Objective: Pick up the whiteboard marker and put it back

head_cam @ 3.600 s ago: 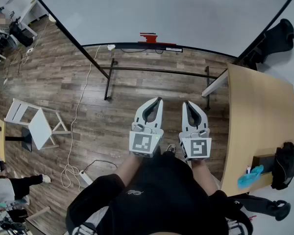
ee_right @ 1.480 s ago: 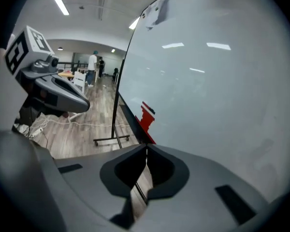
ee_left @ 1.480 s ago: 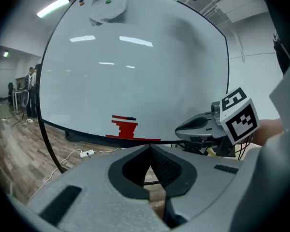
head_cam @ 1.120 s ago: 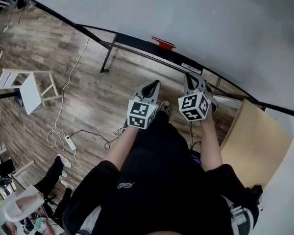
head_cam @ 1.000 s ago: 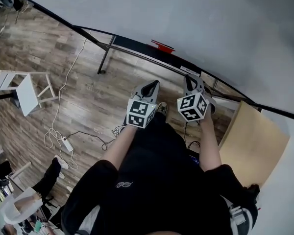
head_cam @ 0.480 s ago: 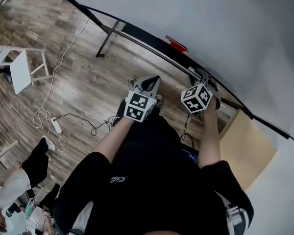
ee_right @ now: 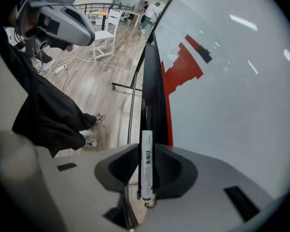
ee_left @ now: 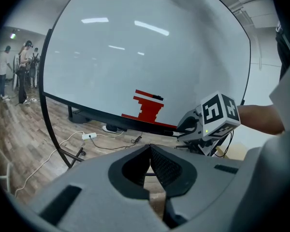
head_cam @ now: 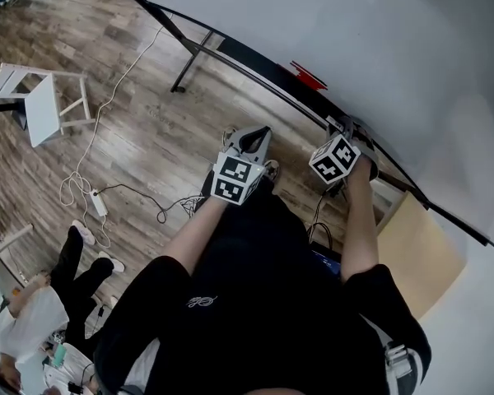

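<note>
A white whiteboard marker (ee_right: 146, 168) with a black cap lies along the tray (ee_right: 150, 105) under the whiteboard (head_cam: 354, 31). My right gripper (ee_right: 146, 146) points steeply down over the tray. Its jaws have just been closing and both pads now sit against the marker's barrel. In the head view the right gripper (head_cam: 346, 138) is at the board's lower edge, its tips hidden behind its cube. My left gripper (ee_left: 150, 146) is shut with nothing in it and hangs above the floor (head_cam: 251, 138), left of the right one. A red stepped drawing (ee_left: 147, 108) is on the board.
A black stand leg (head_cam: 185, 72) holds up the whiteboard. On the wooden floor are a white chair (head_cam: 37, 105) and a power strip with a cable (head_cam: 99, 204). A wooden table (head_cam: 420, 253) stands at the right. A person (head_cam: 58, 295) is at the lower left.
The right gripper has gone down and rolled over to the tray at the board's lower edge. The left gripper has shifted slightly. The head view has swung, so the board now runs more steeply across it.
</note>
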A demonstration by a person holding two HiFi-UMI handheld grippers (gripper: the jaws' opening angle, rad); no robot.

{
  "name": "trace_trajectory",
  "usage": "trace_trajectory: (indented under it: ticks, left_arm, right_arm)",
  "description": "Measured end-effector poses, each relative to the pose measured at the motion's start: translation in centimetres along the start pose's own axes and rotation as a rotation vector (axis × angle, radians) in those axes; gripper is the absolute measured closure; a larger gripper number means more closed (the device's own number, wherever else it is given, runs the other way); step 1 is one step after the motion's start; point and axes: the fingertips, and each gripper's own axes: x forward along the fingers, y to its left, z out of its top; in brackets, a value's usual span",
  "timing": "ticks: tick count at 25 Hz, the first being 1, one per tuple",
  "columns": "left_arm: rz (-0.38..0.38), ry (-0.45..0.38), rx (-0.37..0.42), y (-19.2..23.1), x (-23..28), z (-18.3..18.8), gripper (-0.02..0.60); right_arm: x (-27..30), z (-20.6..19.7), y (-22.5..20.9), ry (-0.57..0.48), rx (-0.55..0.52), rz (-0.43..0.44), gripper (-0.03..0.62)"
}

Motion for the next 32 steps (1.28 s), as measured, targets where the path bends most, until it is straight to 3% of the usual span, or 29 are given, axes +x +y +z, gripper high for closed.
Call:
trace_trajectory:
  ticks: [23, 32]
  left_arm:
    - [-0.007, 0.008, 0.036, -2.4, 0.7, -0.4, 0.575]
    - [-0.005, -0.020, 0.057, -3.4, 0.2, 0.4, 0.575]
  right_arm:
    - [-1.0, -0.8, 0.5, -0.071, -0.005, -0.105, 0.542]
    - [-4.0, 0.8, 1.1, -0.234, 0.120, -0.108, 0.542]
